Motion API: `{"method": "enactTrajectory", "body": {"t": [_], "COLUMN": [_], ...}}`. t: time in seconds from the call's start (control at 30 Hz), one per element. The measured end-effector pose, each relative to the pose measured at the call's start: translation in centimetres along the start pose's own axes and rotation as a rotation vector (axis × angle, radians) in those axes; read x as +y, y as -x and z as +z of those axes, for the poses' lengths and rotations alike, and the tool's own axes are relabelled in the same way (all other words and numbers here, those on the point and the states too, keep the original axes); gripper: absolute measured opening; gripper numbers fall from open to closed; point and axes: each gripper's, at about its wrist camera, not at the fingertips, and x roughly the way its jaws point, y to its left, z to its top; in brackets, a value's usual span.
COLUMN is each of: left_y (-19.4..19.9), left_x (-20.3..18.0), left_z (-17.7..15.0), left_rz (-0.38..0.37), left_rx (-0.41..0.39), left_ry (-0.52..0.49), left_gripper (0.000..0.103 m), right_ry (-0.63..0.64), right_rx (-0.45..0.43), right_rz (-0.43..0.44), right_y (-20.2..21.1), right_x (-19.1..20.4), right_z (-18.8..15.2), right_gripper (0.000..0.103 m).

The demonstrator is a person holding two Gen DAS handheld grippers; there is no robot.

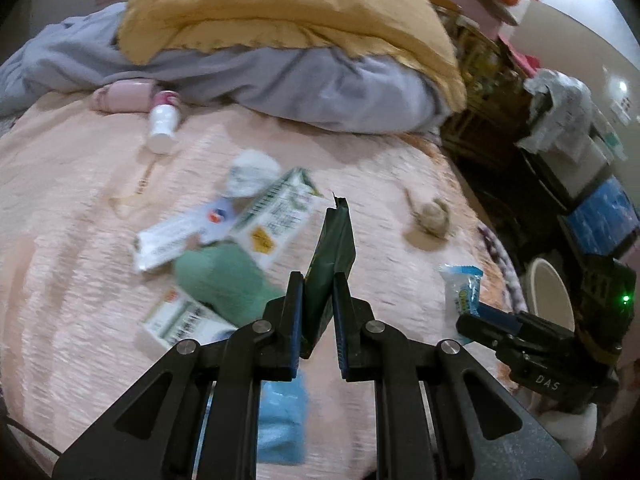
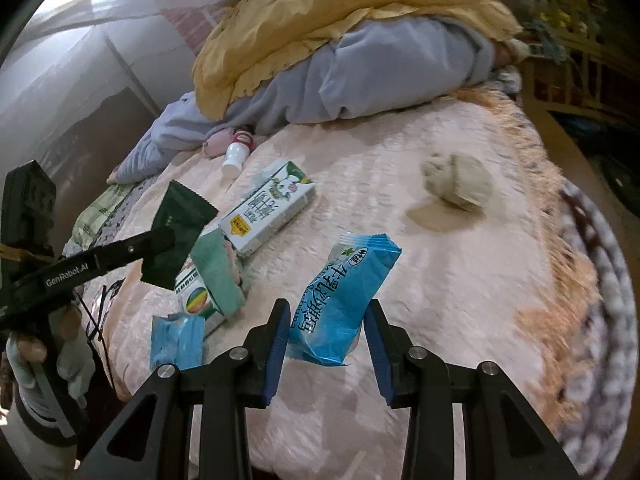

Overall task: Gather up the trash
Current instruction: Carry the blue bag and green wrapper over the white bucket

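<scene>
Green wrapper (image 1: 331, 264) pinched in left gripper (image 1: 316, 280) — milk carton (image 2: 267, 213) on bed.

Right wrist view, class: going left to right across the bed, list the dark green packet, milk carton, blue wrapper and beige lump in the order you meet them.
dark green packet → milk carton → blue wrapper → beige lump

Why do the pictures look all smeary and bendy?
Left wrist view: the boxes and bedspread are streaked by motion blur, while the green packet in the jaws stays sharp. Right wrist view: the blue packet is sharp; the bed's right edge smears. Both views: the fisheye lens curves the bed and darkens the corners.
</scene>
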Motion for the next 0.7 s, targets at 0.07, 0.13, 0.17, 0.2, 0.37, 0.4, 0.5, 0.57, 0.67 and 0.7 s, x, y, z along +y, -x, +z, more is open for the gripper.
{"method": "enactTrajectory", "body": {"t": [0.07, 0.13, 0.17, 0.2, 0.37, 0.4, 0.5, 0.57, 0.67, 0.7], "left_y": [-0.2, -0.4, -0.5, -0.7, -1.4, -1.4, -1.6, -1.7, -1.9, -2.0], "left_x": [-1.3, -3.0, -3.7, -4.6, -7.8, -8.3, -10.2, -11.0, -12.4, -12.8], "left_z": [-0.3, -0.7, -0.9, -1.1, -1.7, -1.8, -2.1, -2.3, -2.5, -2.5], "left_rz": [-0.007, -0.016, -0.022, -0.030, -0.058, -0.062, -0.076, -0.083, -0.094, -0.098], "left_rx": [0.003, 0.004, 0.006, 0.010, 0.020, 0.020, 0.021, 0.023, 0.028, 0.029], "left_ry": [-0.020, -0.046, -0.055, -0.067, -0.109, -0.115, -0.145, -0.158, -0.178, -0.183], "left_gripper": [0.012, 0.012, 0.012, 0.012, 0.012, 0.012, 0.012, 0.012, 0.012, 0.012], "right_ry": [-0.005, -0.008, -0.010, -0.011, -0.032, -0.037, -0.060, -0.074, -0.091, -0.094], "right_rx": [-0.008, -0.015, -0.020, -0.025, -0.051, -0.055, -0.073, -0.081, -0.095, -0.098], "right_rz": [-0.017, -0.029, -0.036, -0.041, -0.065, -0.069, -0.082, -0.085, -0.093, -0.095], "right_y": [1.1, 2.0, 2.6, 3.0, 5.4, 5.7, 7.1, 7.7, 8.7, 8.9], "right_x": [-0.5, -1.0, -1.2, -1.4, -2.9, -3.2, -4.3, -4.9, -5.7, -5.9], "right_z": [-0.6, -1.0, -1.2, -1.5, -2.6, -2.7, -3.2, -3.3, -3.6, -3.7], "right_gripper": [0.037, 0.037, 0.037, 0.037, 0.037, 0.037, 0.037, 0.037, 0.037, 0.037]}}
